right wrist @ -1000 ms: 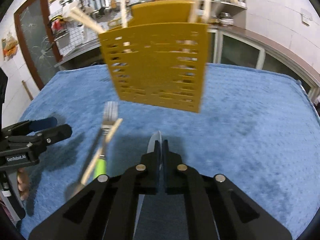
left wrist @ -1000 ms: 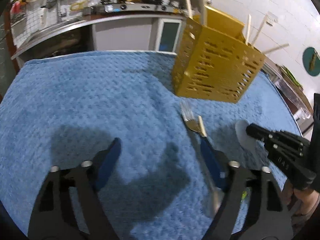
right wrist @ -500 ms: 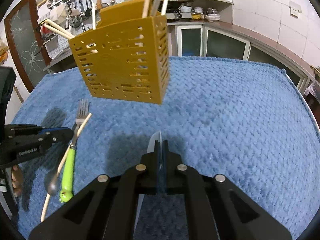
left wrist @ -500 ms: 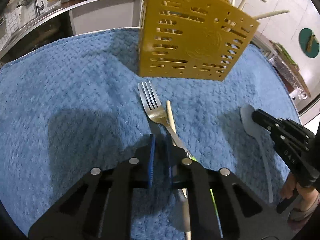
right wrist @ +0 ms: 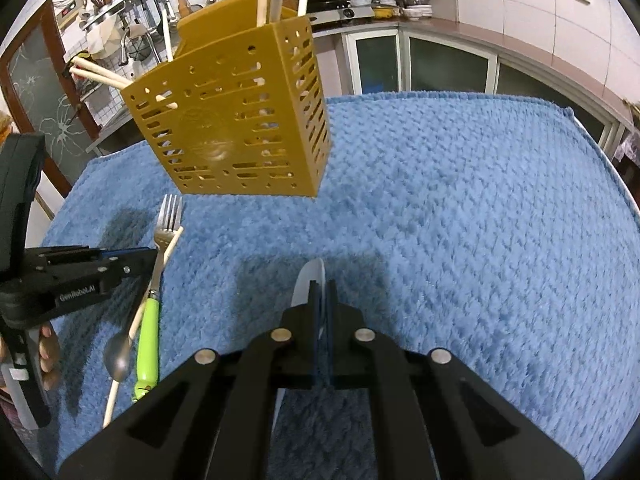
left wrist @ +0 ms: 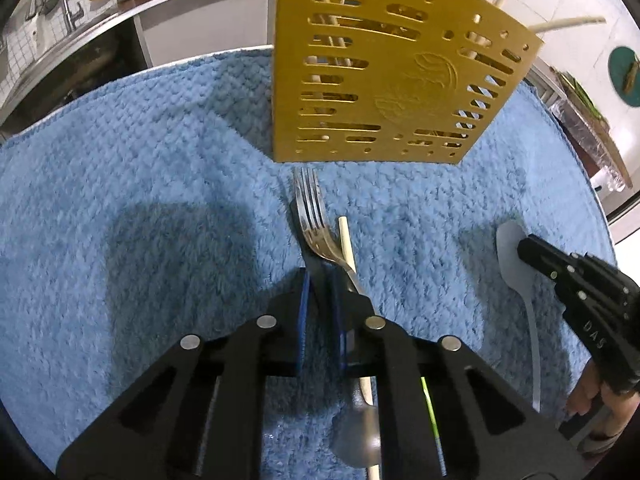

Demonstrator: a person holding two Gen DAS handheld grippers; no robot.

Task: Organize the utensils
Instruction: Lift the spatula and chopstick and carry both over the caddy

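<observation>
A yellow slotted utensil holder [left wrist: 384, 84] stands on the blue towel [left wrist: 140, 208] with several chopsticks in it; it also shows in the right wrist view [right wrist: 236, 128]. A green-handled metal fork [left wrist: 314, 224] lies in front of it beside one chopstick [left wrist: 347, 244] and a metal spoon [left wrist: 358, 436]. My left gripper [left wrist: 320, 276] is shut, its tips at the fork's neck; whether it grips the fork is unclear. My right gripper [right wrist: 320, 284] is shut on a white plastic spoon [right wrist: 308, 280], low over the towel. In the right wrist view the fork [right wrist: 166, 224] lies at the left.
The towel [right wrist: 460, 208] covers the table, whose edges are near on the right. Kitchen counters, a stove and cabinets [right wrist: 400, 60] stand behind. The left gripper [right wrist: 100, 268] shows at the left of the right wrist view.
My left gripper went from open to shut and moved forward to the fork. My right gripper stayed shut on the white spoon and shifted, so the holder now sits further left in its view.
</observation>
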